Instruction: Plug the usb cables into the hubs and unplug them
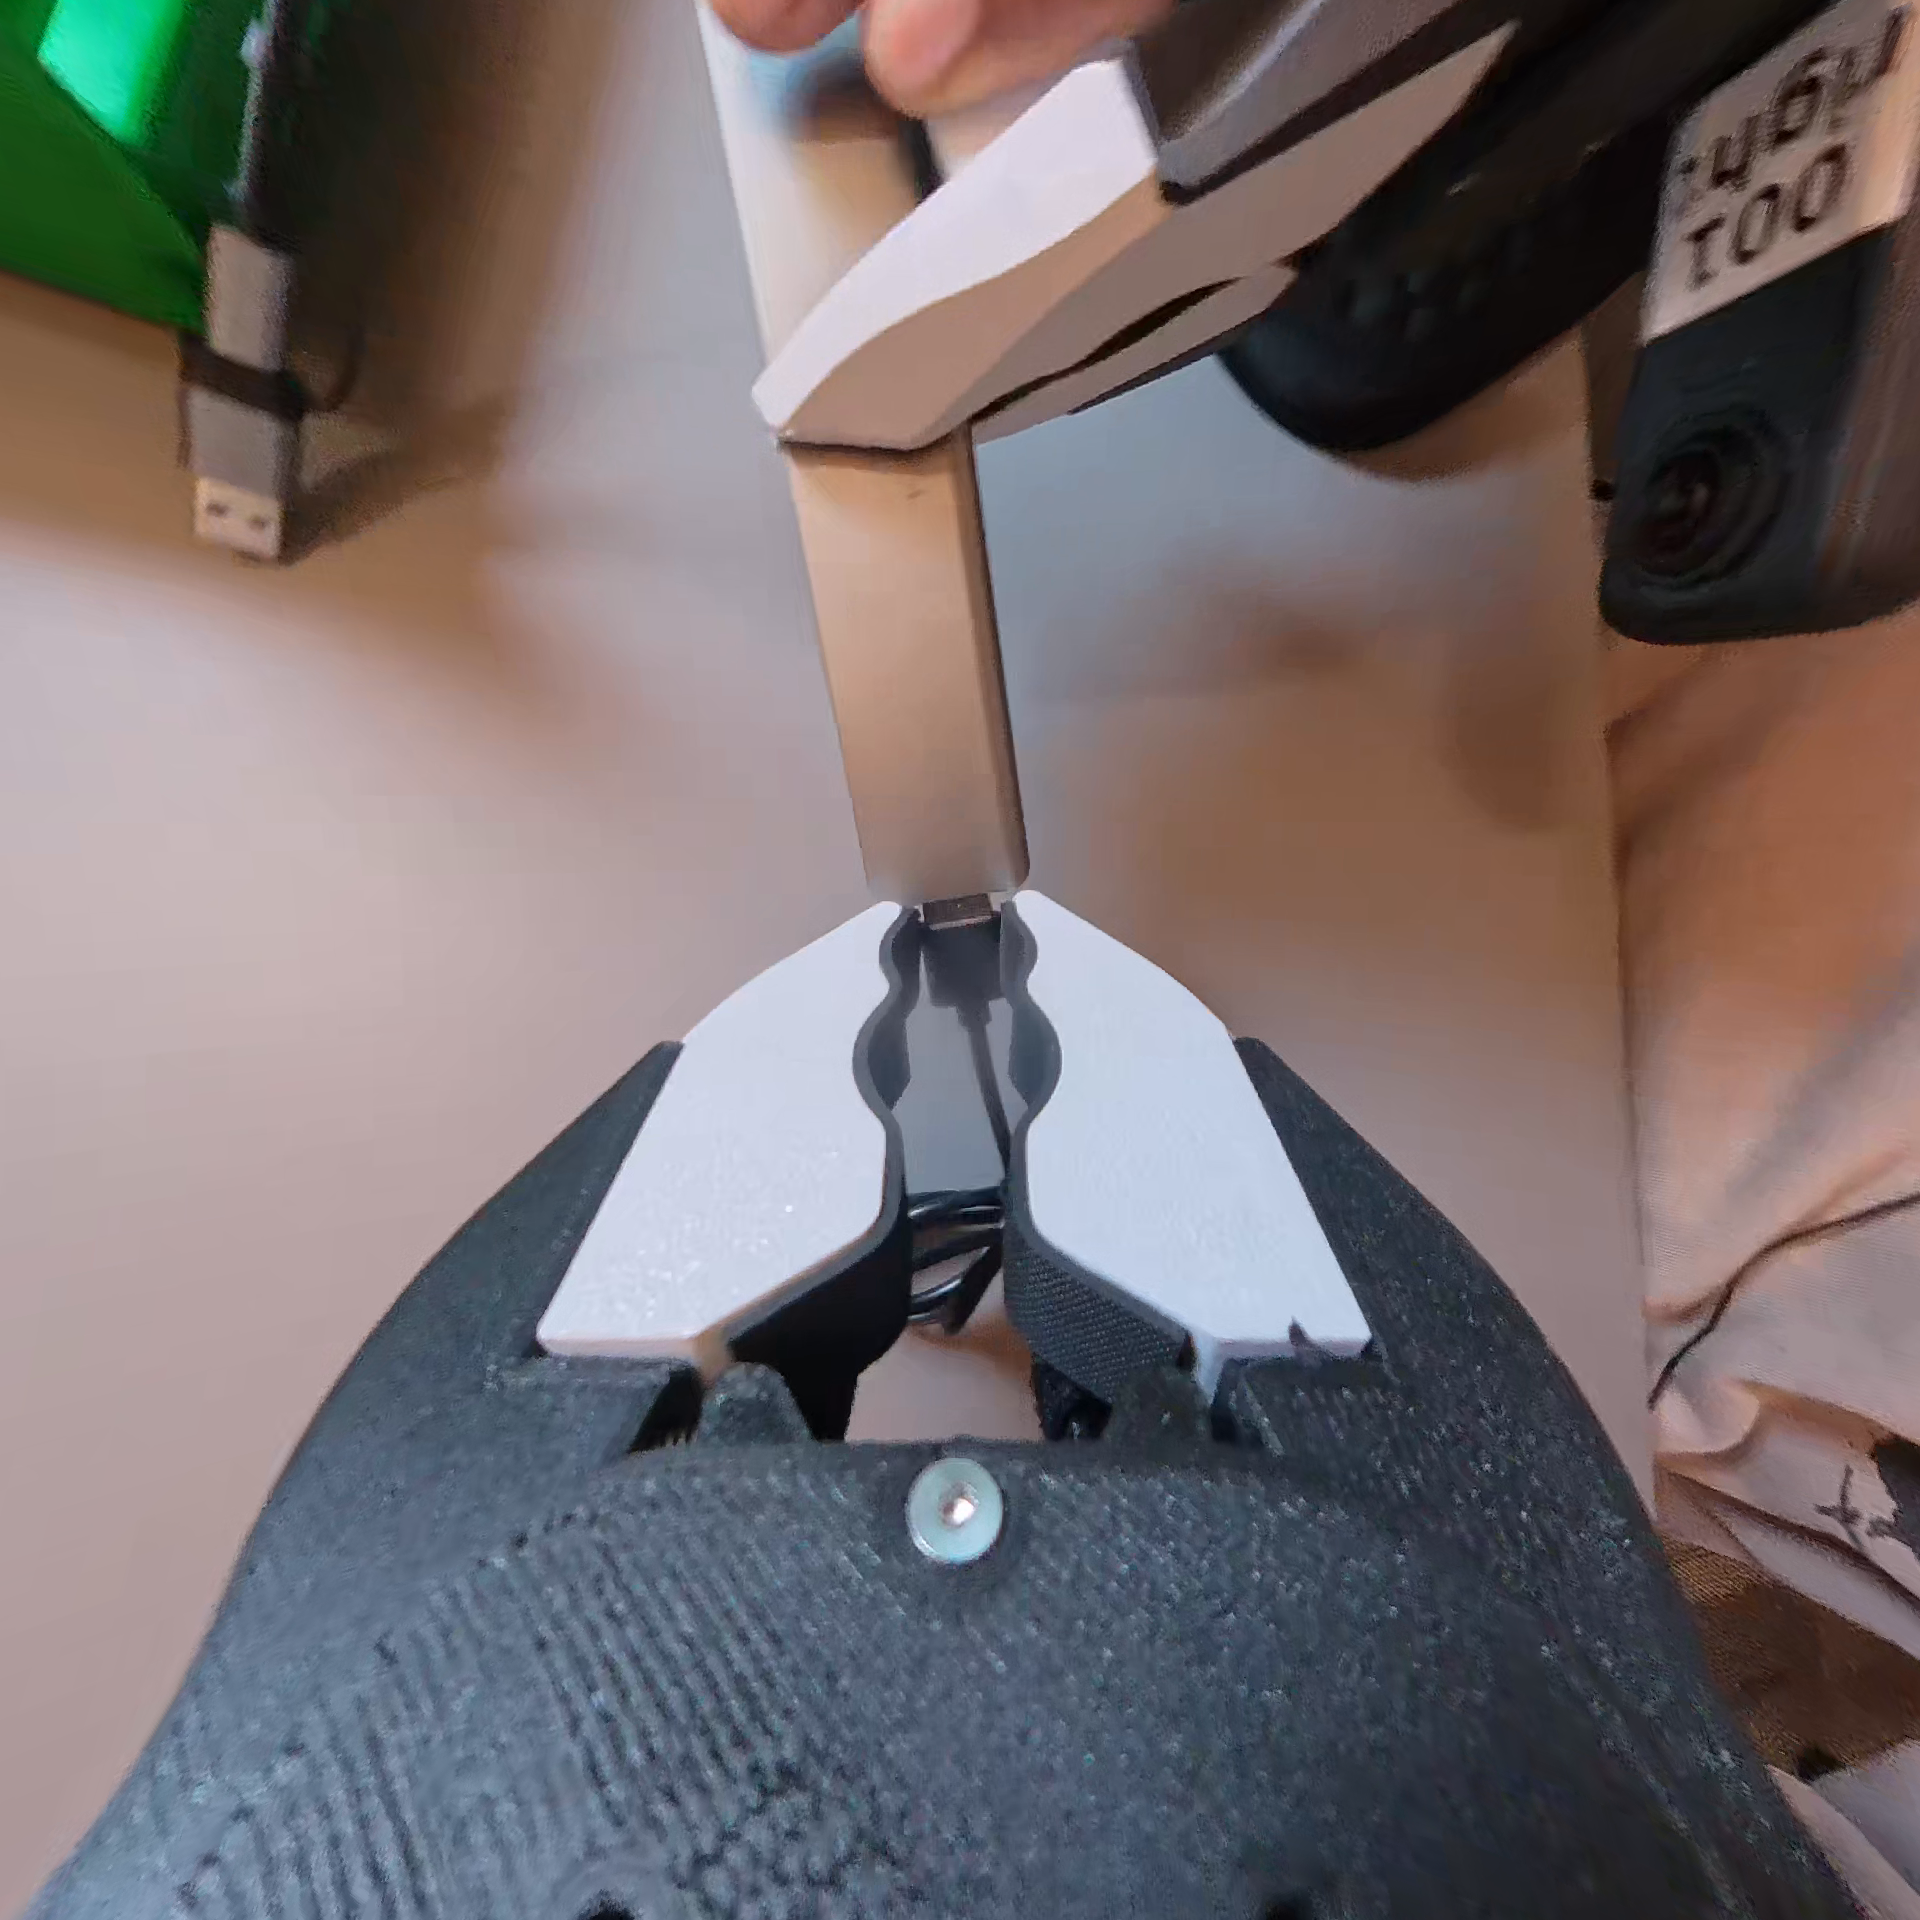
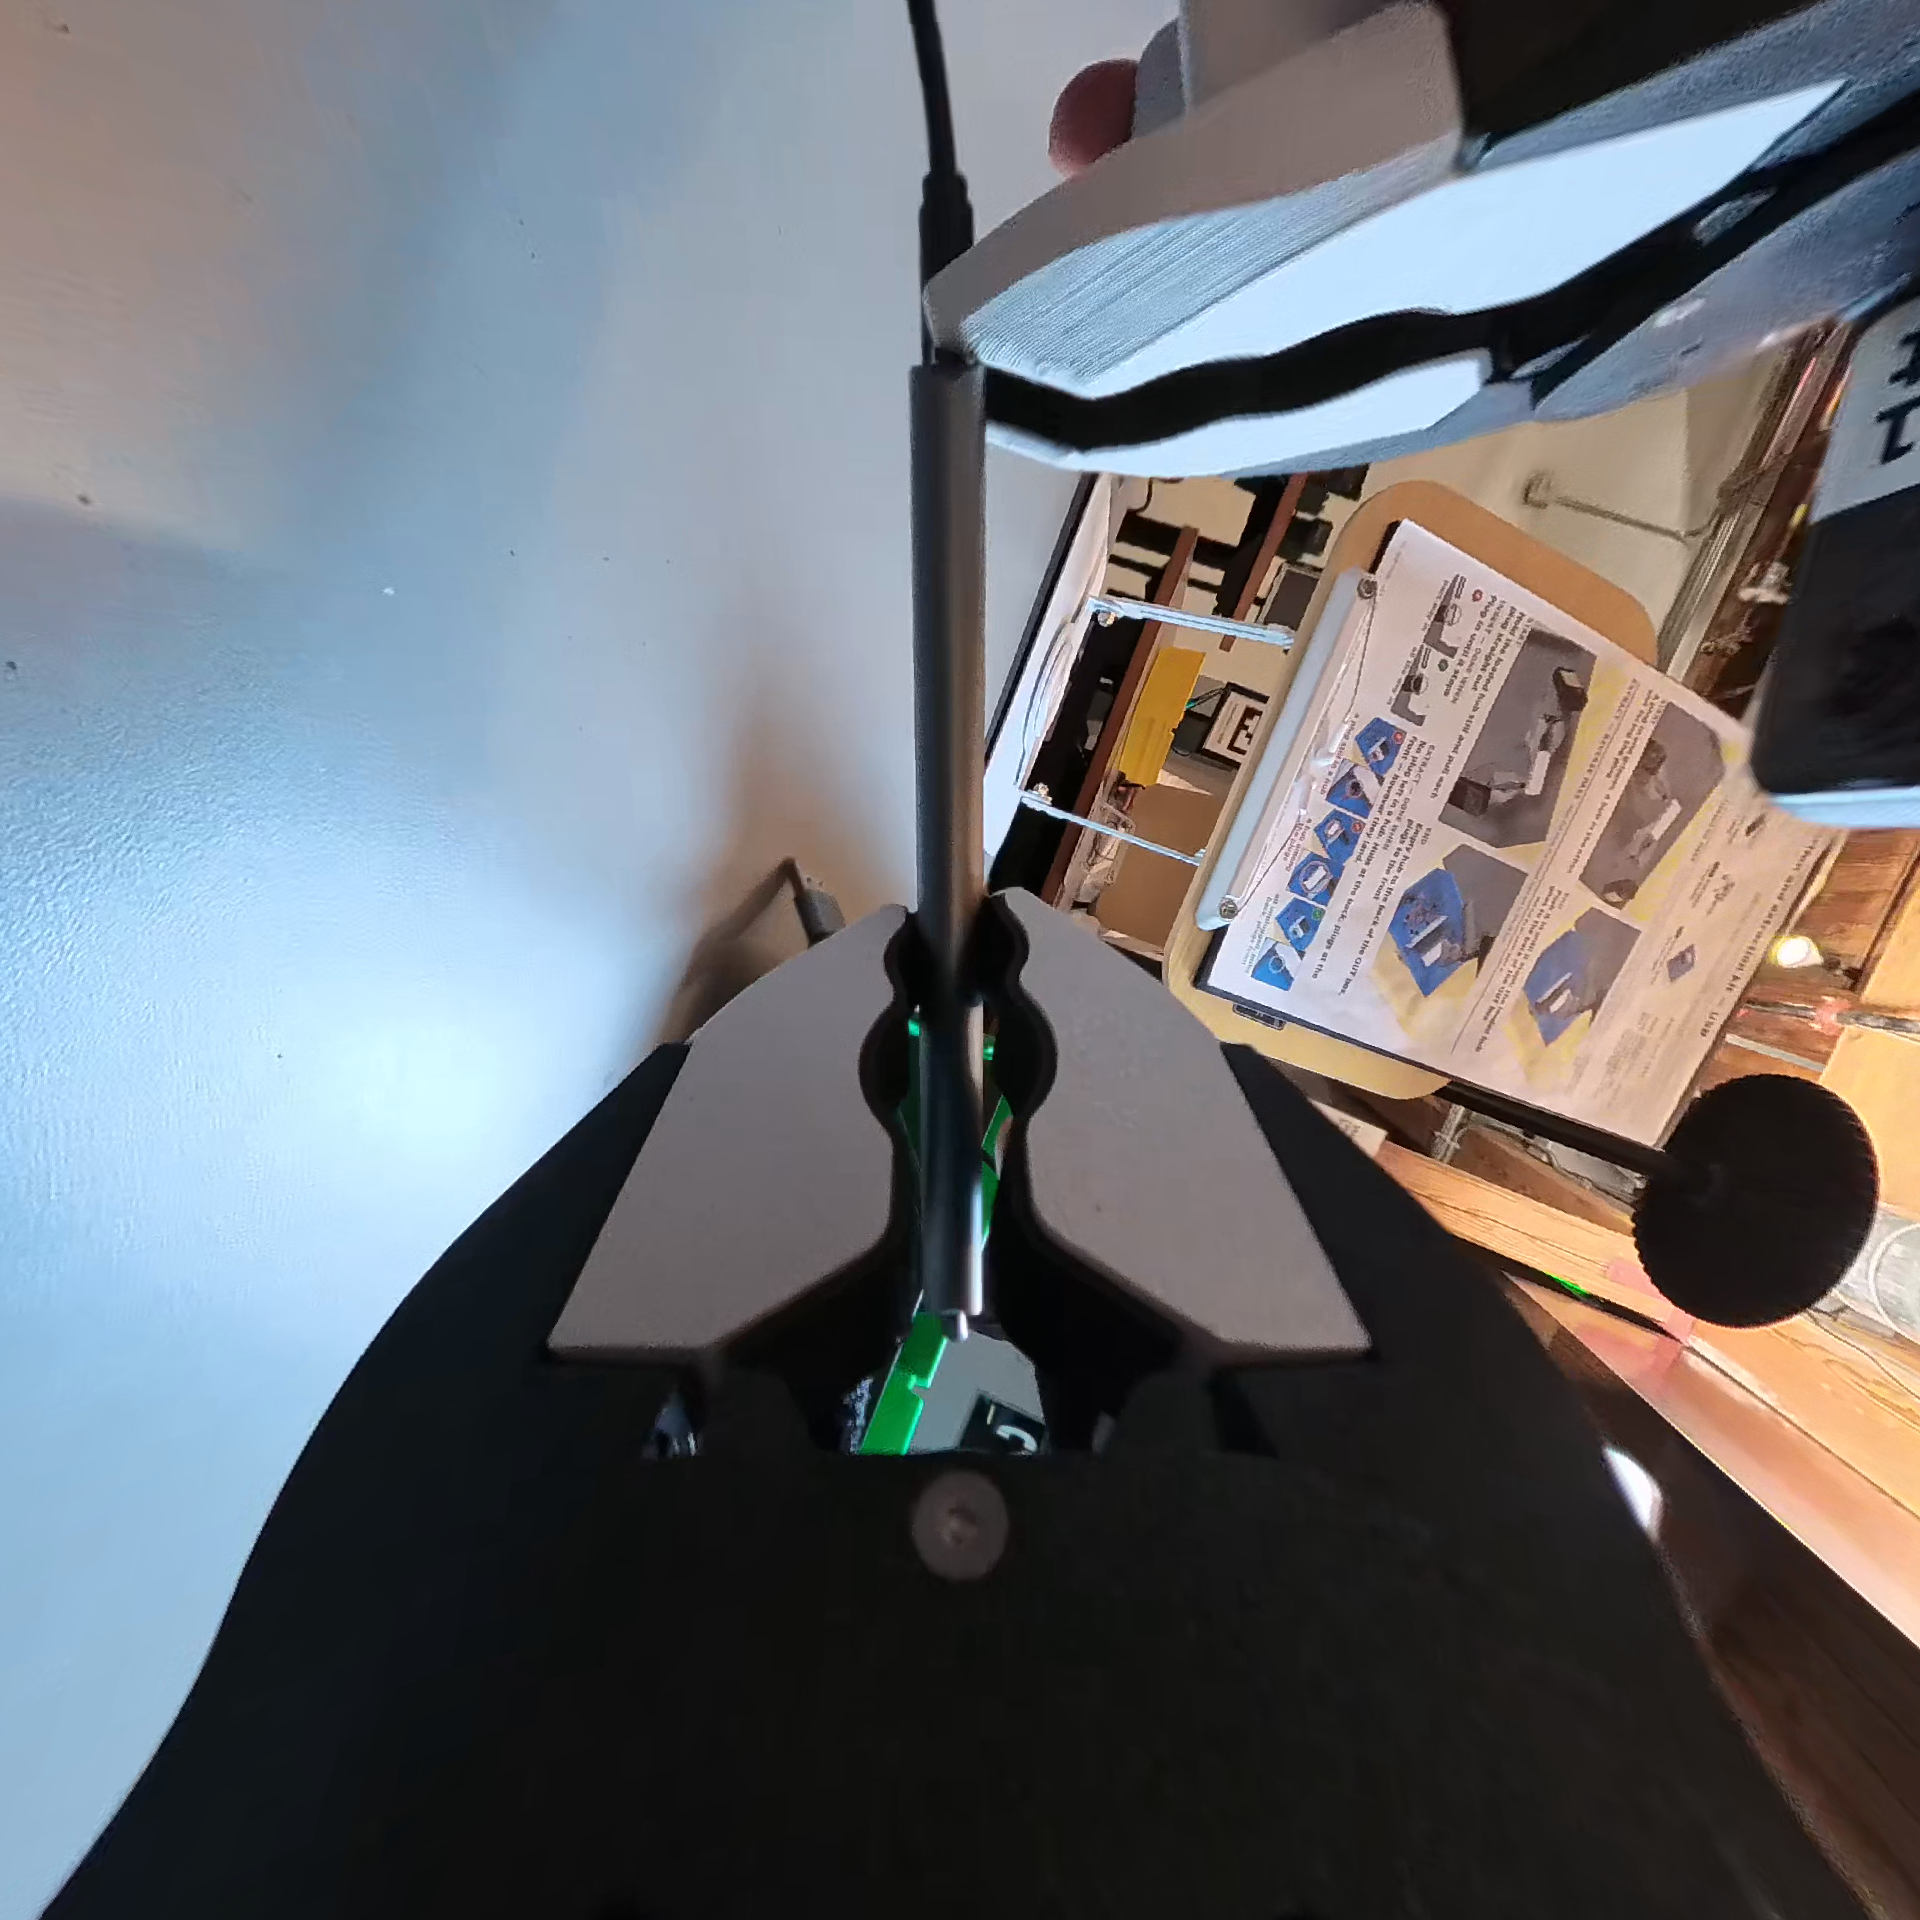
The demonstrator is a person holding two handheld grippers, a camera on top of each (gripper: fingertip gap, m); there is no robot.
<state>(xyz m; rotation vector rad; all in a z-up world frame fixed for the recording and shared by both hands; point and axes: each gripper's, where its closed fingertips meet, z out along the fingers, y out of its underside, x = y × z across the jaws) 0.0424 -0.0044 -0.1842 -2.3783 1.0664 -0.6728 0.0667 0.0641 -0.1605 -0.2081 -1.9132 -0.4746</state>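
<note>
While the left tool (image 1: pixel 958 914) pinches a plug (image 1: pixel 961 951), the right tool (image 2: pixel 951 930) clamps the upright hub (image 2: pixel 945 644).

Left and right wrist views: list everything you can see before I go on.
USB hub: one, grey, held in the air between both grippers.
USB plug: one, black with black cable, at the hub's near end.
second USB device: one, grey with a bare plug end, strapped to a black stand, upper left.
green object: one, top left corner; kind unclear.
table: one, beige.
clipboard: one, tan, holding a printed sheet, right side.
knob: one, black, round, lower right.
left gripper: one, grey fingers, shut on the USB plug.
right gripper: one, grey fingers, shut on the USB hub.
</note>
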